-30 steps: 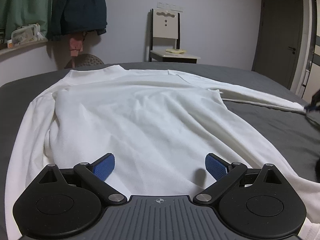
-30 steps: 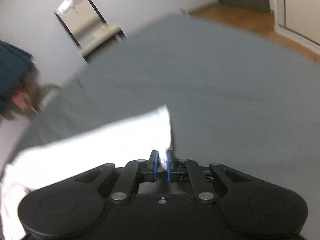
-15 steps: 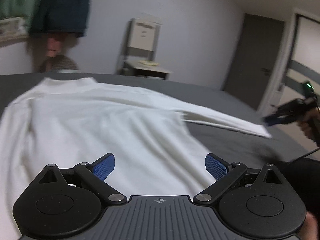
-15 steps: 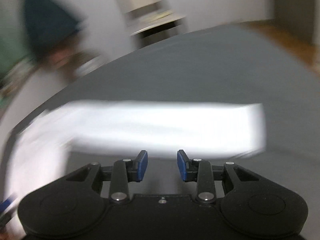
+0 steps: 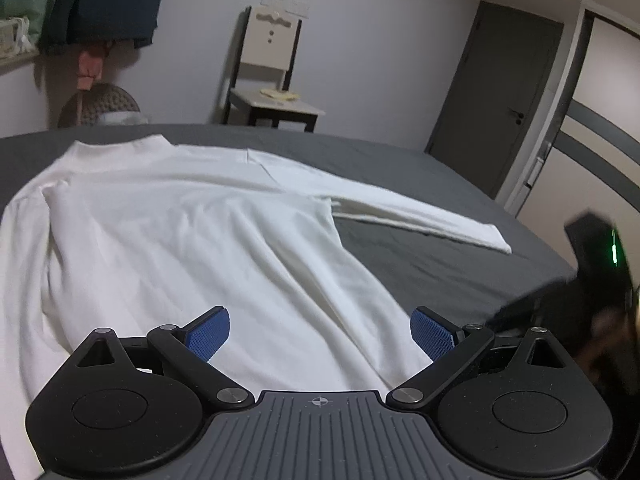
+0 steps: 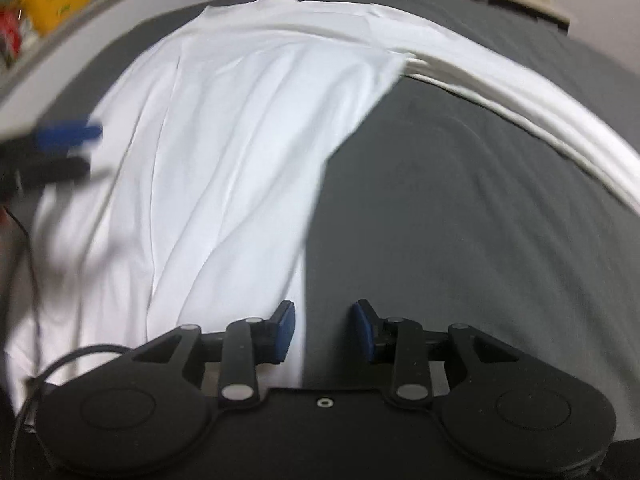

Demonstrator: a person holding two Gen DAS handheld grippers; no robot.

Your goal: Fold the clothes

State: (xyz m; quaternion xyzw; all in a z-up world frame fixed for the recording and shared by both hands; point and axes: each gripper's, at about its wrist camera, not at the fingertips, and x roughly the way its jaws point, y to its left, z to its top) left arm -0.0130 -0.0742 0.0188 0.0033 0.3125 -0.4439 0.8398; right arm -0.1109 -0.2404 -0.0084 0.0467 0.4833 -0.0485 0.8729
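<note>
Beyond the left tool (image 5: 319,333), a blurred, half-cropped right tool (image 5: 600,280).

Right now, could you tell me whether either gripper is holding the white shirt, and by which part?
Nothing is held: the left gripper and the right gripper are both open above the white shirt.

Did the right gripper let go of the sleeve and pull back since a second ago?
Yes. The right gripper is open now, back at the shirt's hem edge; the sleeve lies stretched across the bed.
</note>
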